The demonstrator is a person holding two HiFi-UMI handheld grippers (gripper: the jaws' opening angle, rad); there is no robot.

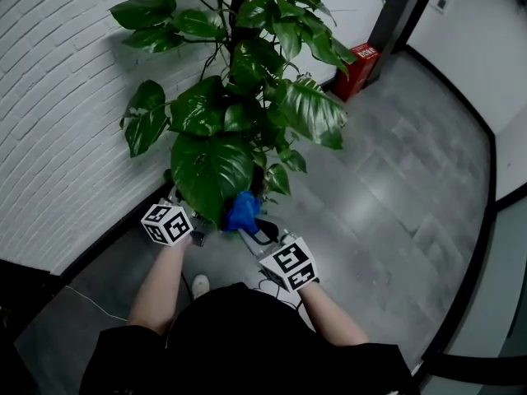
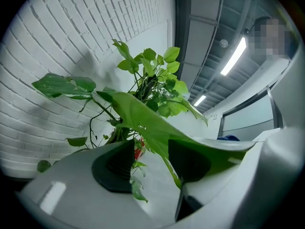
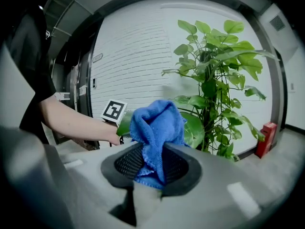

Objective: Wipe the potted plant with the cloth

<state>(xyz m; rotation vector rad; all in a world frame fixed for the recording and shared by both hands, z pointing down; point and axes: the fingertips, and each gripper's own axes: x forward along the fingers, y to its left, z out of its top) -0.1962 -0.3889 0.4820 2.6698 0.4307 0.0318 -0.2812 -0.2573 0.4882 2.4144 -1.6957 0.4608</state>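
wiping looks barely begun: the jaws of the right gripper are clamped on the blue cloth, just beside the big low leaf of the potted plant, while the left gripper has its jaws apart around that leaf's edge, and the upper leaves likely remain.

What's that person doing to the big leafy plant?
A person is cleaning a potted plant that stands by a white brick wall. The right tongs are shut on a bunched blue cloth, held right beside a big low leaf. The left tongs are open, with a leaf lying across them, probably to steady it for wiping.
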